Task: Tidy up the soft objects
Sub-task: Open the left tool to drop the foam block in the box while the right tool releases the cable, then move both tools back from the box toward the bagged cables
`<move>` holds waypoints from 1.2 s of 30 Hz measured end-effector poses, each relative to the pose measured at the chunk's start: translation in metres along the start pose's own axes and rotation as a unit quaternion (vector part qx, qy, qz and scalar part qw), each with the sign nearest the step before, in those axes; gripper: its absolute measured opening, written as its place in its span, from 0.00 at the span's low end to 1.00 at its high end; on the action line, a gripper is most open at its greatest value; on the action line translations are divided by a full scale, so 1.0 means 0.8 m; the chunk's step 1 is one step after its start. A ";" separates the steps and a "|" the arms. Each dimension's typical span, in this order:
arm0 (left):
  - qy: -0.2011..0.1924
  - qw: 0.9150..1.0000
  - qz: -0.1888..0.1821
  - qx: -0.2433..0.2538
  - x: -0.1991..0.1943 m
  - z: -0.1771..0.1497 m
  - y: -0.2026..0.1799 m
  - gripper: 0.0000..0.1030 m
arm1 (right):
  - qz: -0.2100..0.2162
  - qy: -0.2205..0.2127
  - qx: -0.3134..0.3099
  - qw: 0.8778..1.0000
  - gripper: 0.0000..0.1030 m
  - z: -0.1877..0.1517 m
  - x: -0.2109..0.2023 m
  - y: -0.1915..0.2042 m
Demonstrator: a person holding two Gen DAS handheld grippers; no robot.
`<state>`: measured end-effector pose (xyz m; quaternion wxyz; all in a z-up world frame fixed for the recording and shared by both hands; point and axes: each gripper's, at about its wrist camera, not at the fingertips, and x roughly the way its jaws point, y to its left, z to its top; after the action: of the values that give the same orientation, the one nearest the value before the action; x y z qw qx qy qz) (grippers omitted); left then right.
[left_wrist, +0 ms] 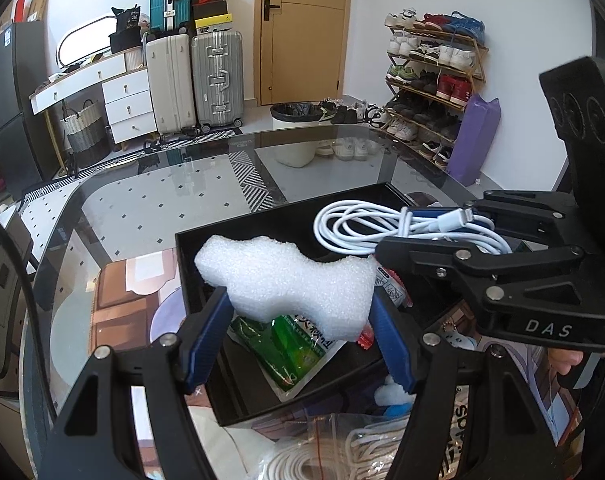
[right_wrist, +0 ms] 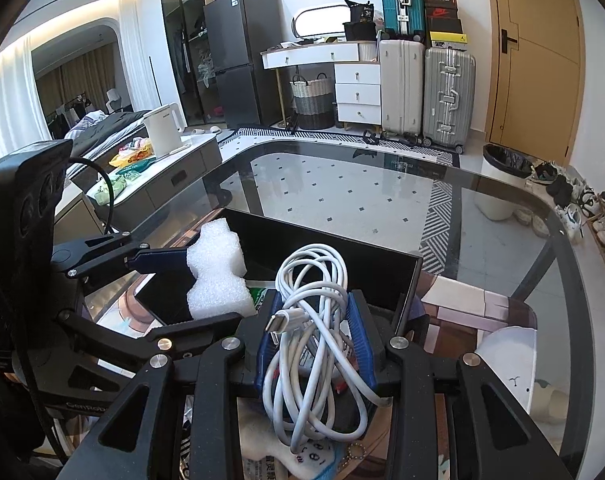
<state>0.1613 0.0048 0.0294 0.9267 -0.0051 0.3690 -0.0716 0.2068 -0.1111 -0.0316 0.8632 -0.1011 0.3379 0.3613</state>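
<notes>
left gripper (left_wrist: 298, 312) clamps foam (left_wrist: 286, 280) over black box (left_wrist: 206, 236) | right gripper (right_wrist: 314, 332) clamps white cable (right_wrist: 314, 320) above it | green packet (left_wrist: 290, 344) inside; rope bag (left_wrist: 342, 452) left outside.

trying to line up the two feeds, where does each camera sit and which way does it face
Left wrist: sits on the left gripper, looking along its fingers at the white foam piece it grips over the black tray; the right gripper enters from the right.
Right wrist: sits on the right gripper, looking at the white cable bundle it grips; the left gripper enters from the left.
Shared: foam, cable, tray, glass table, suitcases, door.
</notes>
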 end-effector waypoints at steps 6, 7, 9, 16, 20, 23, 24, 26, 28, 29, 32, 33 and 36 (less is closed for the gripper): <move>0.002 1.000 -0.007 0.000 0.005 0.000 -0.001 0.67 | 0.004 0.006 0.000 1.000 0.33 0.004 0.010 -0.005; 0.002 1.000 -0.007 0.000 0.005 0.000 -0.001 0.67 | 0.004 0.008 0.001 1.000 0.33 0.004 0.012 -0.005; 0.002 1.000 -0.010 -0.001 0.004 0.000 -0.001 0.68 | -0.001 0.004 0.000 1.000 0.33 0.005 0.013 -0.002; -0.008 1.000 -0.022 -0.017 -0.012 -0.001 0.003 0.81 | -0.007 -0.044 -0.011 0.999 0.48 0.001 -0.018 0.002; -0.017 0.999 -0.023 -0.015 -0.027 -0.004 0.002 0.95 | -0.020 -0.048 0.003 0.999 0.72 -0.010 -0.040 -0.002; -0.027 0.999 -0.013 -0.015 -0.041 -0.010 0.001 1.00 | -0.029 -0.053 0.024 0.998 0.90 -0.024 -0.061 -0.006; -0.028 0.999 -0.008 -0.014 -0.045 -0.013 0.001 1.00 | -0.029 -0.055 0.029 0.998 0.94 -0.028 -0.065 -0.008; -0.028 1.000 0.001 -0.014 -0.053 -0.020 0.002 1.00 | -0.018 -0.066 0.050 0.996 0.99 -0.041 -0.080 -0.010; -0.030 0.999 0.006 -0.014 -0.062 -0.028 0.004 1.00 | -0.012 -0.066 0.059 0.996 0.99 -0.051 -0.087 -0.008; -0.031 0.999 0.008 -0.014 -0.066 -0.032 0.004 1.00 | -0.014 -0.065 0.061 0.996 0.99 -0.056 -0.090 -0.006; -0.035 0.999 0.015 -0.015 -0.078 -0.043 0.006 1.00 | -0.017 -0.061 0.059 0.996 0.99 -0.072 -0.099 0.003; -0.036 0.999 0.017 -0.016 -0.080 -0.046 0.007 1.00 | -0.017 -0.060 0.060 0.996 0.99 -0.075 -0.100 0.005; -0.039 0.999 0.022 -0.023 -0.088 -0.056 0.010 1.00 | -0.011 -0.060 0.065 0.996 0.99 -0.089 -0.109 0.015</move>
<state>0.0813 0.0239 0.0447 0.9413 -0.0210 0.3344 -0.0421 0.1179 -0.1809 -0.0275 0.8902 -0.0270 0.3074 0.3350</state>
